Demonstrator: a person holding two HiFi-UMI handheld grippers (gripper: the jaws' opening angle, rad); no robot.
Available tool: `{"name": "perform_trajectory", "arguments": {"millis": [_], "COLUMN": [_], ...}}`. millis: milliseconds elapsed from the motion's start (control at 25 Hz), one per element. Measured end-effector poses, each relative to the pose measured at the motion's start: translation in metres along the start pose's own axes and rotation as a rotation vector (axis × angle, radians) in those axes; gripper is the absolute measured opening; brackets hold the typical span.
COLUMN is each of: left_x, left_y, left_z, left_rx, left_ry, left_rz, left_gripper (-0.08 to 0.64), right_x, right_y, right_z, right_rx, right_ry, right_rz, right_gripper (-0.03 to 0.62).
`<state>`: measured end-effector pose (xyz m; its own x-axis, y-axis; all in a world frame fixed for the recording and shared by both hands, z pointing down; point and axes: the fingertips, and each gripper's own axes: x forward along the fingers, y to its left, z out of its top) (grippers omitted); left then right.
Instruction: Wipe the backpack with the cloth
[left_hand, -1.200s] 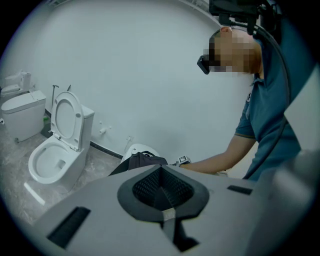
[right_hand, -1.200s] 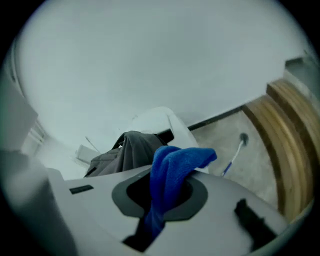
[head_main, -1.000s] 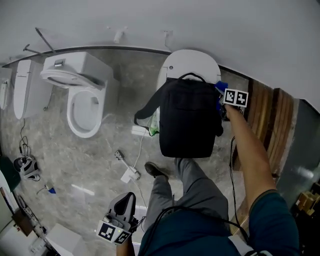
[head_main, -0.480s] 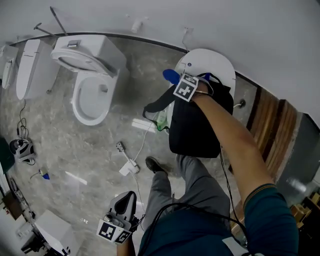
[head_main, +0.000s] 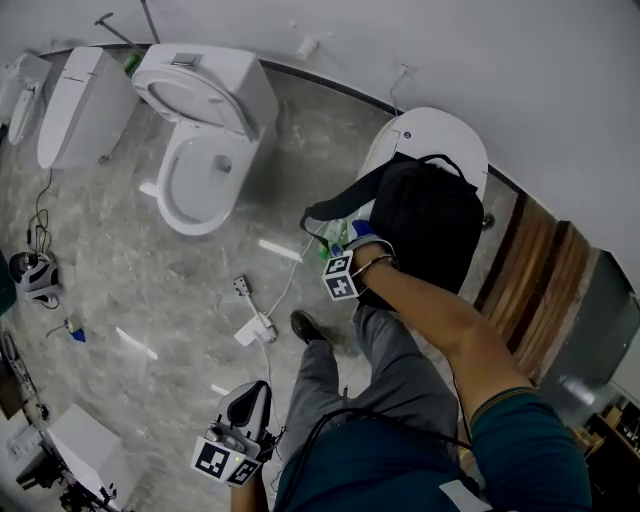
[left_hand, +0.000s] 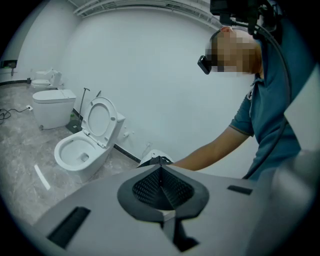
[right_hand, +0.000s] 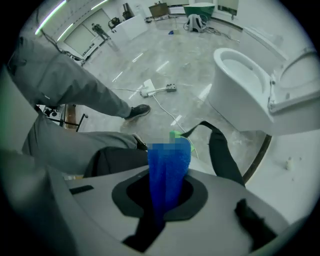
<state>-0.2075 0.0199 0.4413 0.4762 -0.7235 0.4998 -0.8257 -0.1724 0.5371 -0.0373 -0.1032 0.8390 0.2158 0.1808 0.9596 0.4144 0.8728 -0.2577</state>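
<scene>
The right gripper (head_main: 344, 268) is clenched on the blue cloth (right_hand: 169, 165), at the lower left edge of the backpack (head_main: 425, 225), which sits on a closed toilet (head_main: 432, 128). The left gripper (left_hand: 161, 176) hangs low, jaws together, empty. 0.5 s ago the right gripper was at the backpack's top.

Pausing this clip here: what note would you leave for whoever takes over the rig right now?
Left gripper: shut, empty, held low, away from the job.
Right gripper: shut on the blue cloth, at the black backpack, at its near-left edge by the strap.
The bag sits on the closed toilet.
Done: cloth gripped, at the bag.
Left: wipe its surfaces; how much is already wiped doesn't show.
</scene>
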Motion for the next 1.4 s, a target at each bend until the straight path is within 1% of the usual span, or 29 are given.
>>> {"name": "perform_trajectory", "arguments": {"millis": [160, 240, 320, 360, 480, 520, 560, 600, 640, 680, 720, 800, 840, 880, 920, 1000, 1080, 1120, 1160, 1280, 1400], "left_x": [-0.014, -0.016, -0.017, -0.017, -0.018, -0.019, -0.020, -0.020, -0.020, -0.019, -0.017, -0.013, -0.009, -0.004, 0.000, 0.009, 0.019, 0.024, 0.030, 0.047, 0.062], "left_y": [0.012, 0.014, 0.015, 0.016, 0.017, 0.018, 0.018, 0.018, 0.018, 0.017, 0.016, 0.014, 0.014, 0.013, 0.011, 0.005, -0.004, -0.009, -0.014, -0.027, -0.037], "left_z": [-0.002, -0.002, -0.001, -0.001, -0.004, -0.004, -0.005, -0.004, -0.004, -0.003, -0.002, -0.001, -0.001, -0.001, -0.003, -0.006, -0.008, -0.009, -0.009, -0.007, -0.008], "left_rx": [-0.001, 0.004, 0.009, 0.011, 0.016, 0.017, 0.019, 0.021, 0.023, 0.026, 0.030, 0.038, 0.041, 0.044, 0.046, 0.051, 0.059, 0.064, 0.070, 0.086, 0.098], "left_ry": [0.002, 0.005, 0.009, 0.011, 0.024, 0.028, 0.030, 0.032, 0.034, 0.036, 0.040, 0.052, 0.059, 0.067, 0.077, 0.097, 0.117, 0.126, 0.135, 0.152, 0.170], "left_rz": [-0.002, -0.014, -0.029, -0.037, -0.054, -0.058, -0.062, -0.065, -0.070, -0.077, -0.085, -0.101, -0.108, -0.114, -0.119, -0.132, -0.147, -0.155, -0.162, -0.179, -0.190], "left_gripper": [0.005, 0.005, 0.006, 0.005, 0.005, 0.005, 0.005, 0.005, 0.006, 0.005, 0.005, 0.005, 0.005, 0.005, 0.005, 0.005, 0.005, 0.005, 0.005, 0.005, 0.005], "right_x": [0.019, 0.026, 0.028, 0.026, 0.012, 0.006, 0.002, 0.001, 0.004, 0.010, 0.019, 0.035, 0.043, 0.051, 0.058, 0.073, 0.087, 0.092, 0.097, 0.111, 0.124], "right_y": [0.065, 0.091, 0.107, 0.107, 0.095, 0.095, 0.099, 0.106, 0.116, 0.125, 0.131, 0.138, 0.144, 0.153, 0.163, 0.188, 0.211, 0.221, 0.231, 0.255, 0.280], "right_z": [0.047, 0.068, 0.088, 0.095, 0.106, 0.109, 0.112, 0.113, 0.108, 0.095, 0.075, 0.031, 0.011, -0.007, -0.023, -0.052, -0.083, -0.098, -0.112, -0.148, -0.182], "right_rx": [-0.026, 0.000, 0.093, 0.150, 0.276, 0.319, 0.382, 0.482, 0.633, 0.838, 1.087, 1.639, 1.875, 2.047, 2.158, 2.311, 2.451, 2.501, 2.533, 2.582, 2.702], "right_ry": [-0.005, -0.029, -0.108, -0.162, -0.311, -0.358, -0.406, -0.452, -0.491, -0.521, -0.560, -0.714, -0.788, -0.838, -0.863, -0.862, -0.834, -0.815, -0.793, -0.727, -0.655], "right_rz": [0.036, 0.060, 0.080, 0.063, -0.053, -0.061, -0.039, 0.009, 0.074, 0.139, 0.195, 0.299, 0.348, 0.382, 0.397, 0.392, 0.361, 0.336, 0.308, 0.234, 0.169], "right_gripper": [0.031, 0.031, 0.031, 0.031, 0.031, 0.031, 0.031, 0.031, 0.031, 0.031, 0.031, 0.031, 0.031, 0.031, 0.031, 0.031, 0.031, 0.031, 0.031, 0.031, 0.031]}}
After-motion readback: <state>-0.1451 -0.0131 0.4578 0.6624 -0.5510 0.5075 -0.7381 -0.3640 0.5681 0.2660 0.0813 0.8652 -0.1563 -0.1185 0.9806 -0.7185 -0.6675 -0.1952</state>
